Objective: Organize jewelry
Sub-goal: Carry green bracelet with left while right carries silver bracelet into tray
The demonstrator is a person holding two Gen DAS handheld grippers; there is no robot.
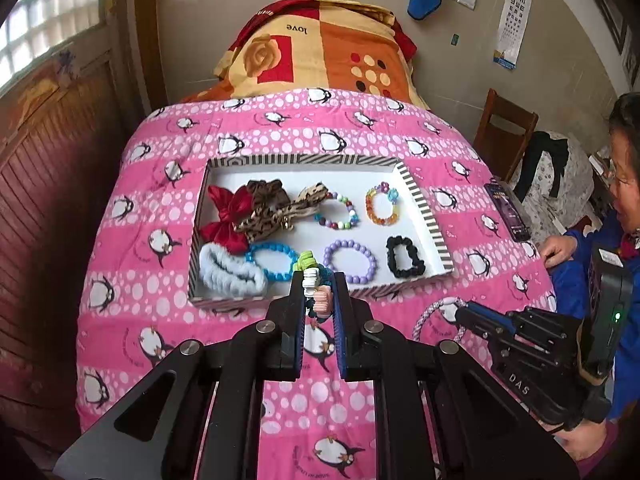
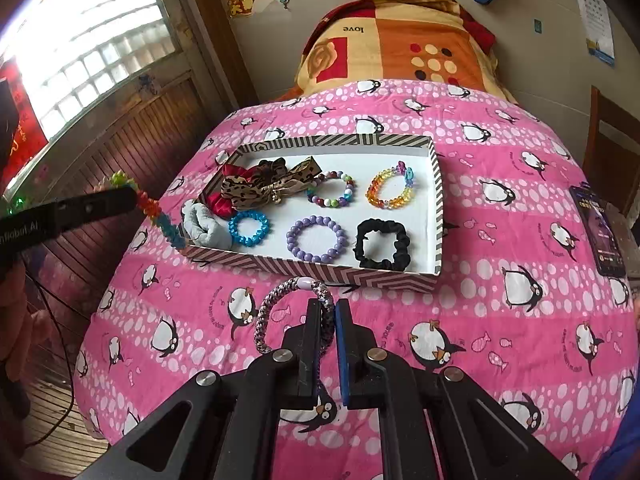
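Both my grippers pinch: left gripper (image 1: 318, 292) clamps a multicoloured beaded bracelet (image 1: 310, 276), right gripper (image 2: 329, 308) a speckled braided hair tie (image 2: 268, 316). At twelve o'clock sits the striped cardboard tray (image 2: 312, 268).

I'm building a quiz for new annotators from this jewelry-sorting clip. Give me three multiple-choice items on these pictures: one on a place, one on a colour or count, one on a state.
1. Where does the black scrunchie lie in the striped tray?
A. near right corner
B. far left corner
C. outside it, on the quilt

2. What colour is the plain round-bead bracelet beside that scrunchie?
A. red
B. lilac
C. green

3. What is the right hand-held gripper doing?
A. standing open over the tray
B. shut on a braided hair tie
C. shut on the blue coil bracelet

Answers:
1 A: in both views it sits at the tray's near right end.
2 B: its beads are pale purple all round.
3 B: the braided hair tie loops out from between its closed fingers above the pink quilt; the blue coil bracelet lies in the tray.
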